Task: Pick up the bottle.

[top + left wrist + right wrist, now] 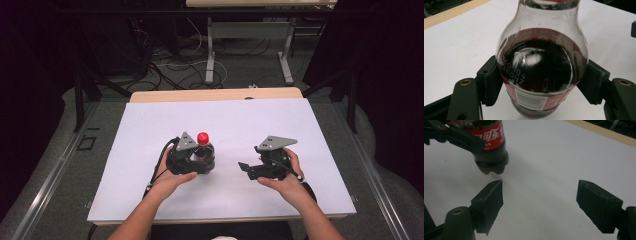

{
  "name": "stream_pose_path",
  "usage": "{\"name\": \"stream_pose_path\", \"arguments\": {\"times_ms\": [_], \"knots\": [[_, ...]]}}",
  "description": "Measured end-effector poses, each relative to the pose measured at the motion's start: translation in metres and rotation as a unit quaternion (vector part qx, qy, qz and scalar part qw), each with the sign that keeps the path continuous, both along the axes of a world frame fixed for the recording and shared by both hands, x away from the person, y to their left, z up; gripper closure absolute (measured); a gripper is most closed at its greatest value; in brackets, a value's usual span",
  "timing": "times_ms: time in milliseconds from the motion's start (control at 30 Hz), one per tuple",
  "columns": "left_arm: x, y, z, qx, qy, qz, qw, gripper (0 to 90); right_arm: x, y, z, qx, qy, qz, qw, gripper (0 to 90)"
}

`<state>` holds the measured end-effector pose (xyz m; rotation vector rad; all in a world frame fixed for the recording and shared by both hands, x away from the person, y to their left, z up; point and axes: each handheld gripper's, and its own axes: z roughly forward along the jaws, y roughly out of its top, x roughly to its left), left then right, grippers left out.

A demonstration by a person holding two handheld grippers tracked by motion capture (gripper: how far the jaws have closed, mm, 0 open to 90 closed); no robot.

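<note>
High view: my left tool (200,161) pinches a small cola bottle (204,148) with a red cap (203,137), near the middle of the white tabletop (150,130). The bottle stands roughly upright within the tool. My right tool (246,167) is just to the right of it, apart from the bottle, its jaws pointing left toward it and holding nothing.

Left gripper view: the bottle (541,67), filled with dark liquid, sits between my left tool's two black jaws, whose ribbed pads (491,83) press its rounded sides just above the red label (534,96). The white tabletop (454,47) lies behind.

Right gripper view: my right tool (540,200) has its jaws spread with bare tabletop (544,170) between them. The bottle (490,142), clamped in my left tool (456,133), appears at upper left, tilted in this view. Its base (491,165) appears lifted clear of the tabletop.
</note>
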<state>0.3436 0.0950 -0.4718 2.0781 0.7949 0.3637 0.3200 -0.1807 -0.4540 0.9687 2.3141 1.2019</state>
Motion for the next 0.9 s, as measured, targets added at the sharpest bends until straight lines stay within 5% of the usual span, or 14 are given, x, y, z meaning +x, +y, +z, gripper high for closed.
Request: {"name": "stream_pose_path", "arguments": {"times_ms": [233,900], "knots": [[-0.01,-0.003,-0.004,-0.002,0.004,-0.007,1.0,30.0,0.002,0.014,0.019,0.011,0.012,0.018,0.9997,28.9],[-0.007,-0.023,-0.018,0.0,0.013,-0.019,0.9997,30.0,0.021,0.039,0.056,0.017,0.009,0.063,0.9978,41.4]]}}
